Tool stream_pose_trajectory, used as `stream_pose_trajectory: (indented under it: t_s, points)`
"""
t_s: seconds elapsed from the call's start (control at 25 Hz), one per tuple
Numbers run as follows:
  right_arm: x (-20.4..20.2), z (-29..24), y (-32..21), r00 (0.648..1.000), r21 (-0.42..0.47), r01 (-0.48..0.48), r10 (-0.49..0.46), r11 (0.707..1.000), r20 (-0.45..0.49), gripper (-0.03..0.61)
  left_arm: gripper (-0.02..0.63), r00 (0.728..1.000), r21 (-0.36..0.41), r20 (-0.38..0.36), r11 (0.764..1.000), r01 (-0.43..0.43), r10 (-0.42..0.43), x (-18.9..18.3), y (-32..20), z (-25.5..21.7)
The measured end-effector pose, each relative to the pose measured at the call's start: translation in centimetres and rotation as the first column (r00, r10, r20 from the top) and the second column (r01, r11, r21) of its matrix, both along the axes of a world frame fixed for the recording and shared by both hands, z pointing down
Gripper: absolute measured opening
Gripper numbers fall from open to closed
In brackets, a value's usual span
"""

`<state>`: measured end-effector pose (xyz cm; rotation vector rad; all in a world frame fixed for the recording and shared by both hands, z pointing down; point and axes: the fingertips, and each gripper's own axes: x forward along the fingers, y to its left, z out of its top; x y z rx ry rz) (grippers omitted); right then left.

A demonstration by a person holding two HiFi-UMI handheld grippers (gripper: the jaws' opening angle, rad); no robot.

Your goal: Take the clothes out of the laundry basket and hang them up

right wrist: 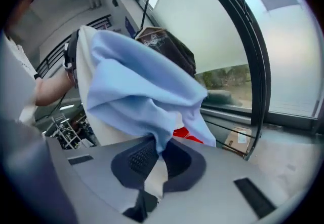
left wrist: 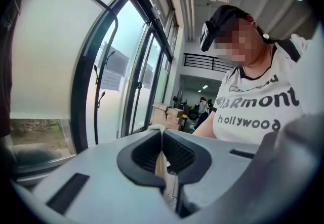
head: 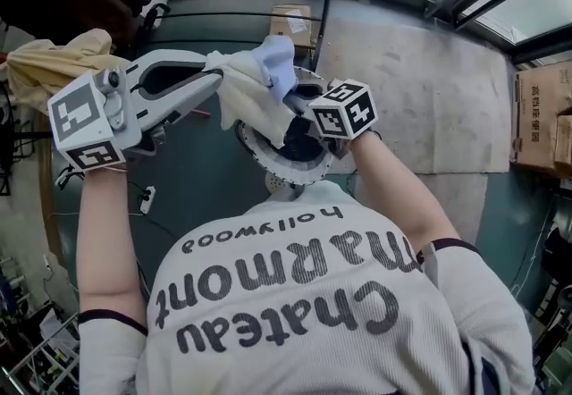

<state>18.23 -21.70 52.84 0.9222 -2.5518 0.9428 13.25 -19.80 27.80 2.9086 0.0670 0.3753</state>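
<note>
A: From the head camera, looking steeply down, the round white basket (head: 275,173) sits near the centre, below both tools. What's in it?

B: A dark heap (head: 299,147) lies in the bottom, too shadowed to say what it is.

A: And the cloth (head: 246,89)?

B: It's cream with a pale blue part, held up over the basket's eleven o'clock edge between the two tools. Whether its lowest fold touches the rim, nobody can tell from here.

A: The left gripper (head: 214,77)?

B: It comes in from nine o'clock with its jaws closed on a thin cream fold. Its own camera shows that fold pinched between the ribbed pads (left wrist: 177,153).

A: The right gripper (head: 293,105)?

B: It's at the basket's one o'clock, marker cube on top, jaws clamped on the blue part. In its own view the blue bunches up above them, with cream behind.

A: Anything else that holds things?

B: There are cardboard boxes (head: 541,116) at three o'clock, at the edge of the view and well apart from the basket, with nothing of their insides showing. Another cream garment (head: 40,67) shows at ten o'clock, beyond the left gripper.
</note>
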Motion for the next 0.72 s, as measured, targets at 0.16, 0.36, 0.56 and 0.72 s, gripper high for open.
stream_pose_trajectory:
  t_s: [0.16, 0.36, 0.56, 0.72]
  points:
    - [2.5, -3.3, -1.1, 0.999, 0.07, -0.001, 0.003, 0.998, -0.034, 0.037, 0.018, 0.982, -0.005, -0.037, 0.982, 0.187, -0.187, -2.2, -3.5, 0.9]
    - [6.2, -6.4, -1.4, 0.993, 0.162, -0.025, 0.044, 0.986, -0.114, 0.035, 0.018, 0.949, 0.006, -0.011, 0.949, 0.315, -0.314, -4.3, -5.2, 4.0]
    - [7.0, -9.8, -1.3, 0.986, 0.279, -0.03, 0.073, 0.96, -0.148, 0.035, 0.025, 0.912, 0.049, 0.135, 0.922, 0.384, -0.387, -4.5, -5.7, 9.1]
    - [6.2, -11.6, -0.6, 0.986, 0.325, 0.04, 0.016, 0.945, -0.167, 0.035, 0.319, 0.871, 0.02, 0.122, 0.879, 0.477, -0.475, -4.2, -7.2, 9.9]
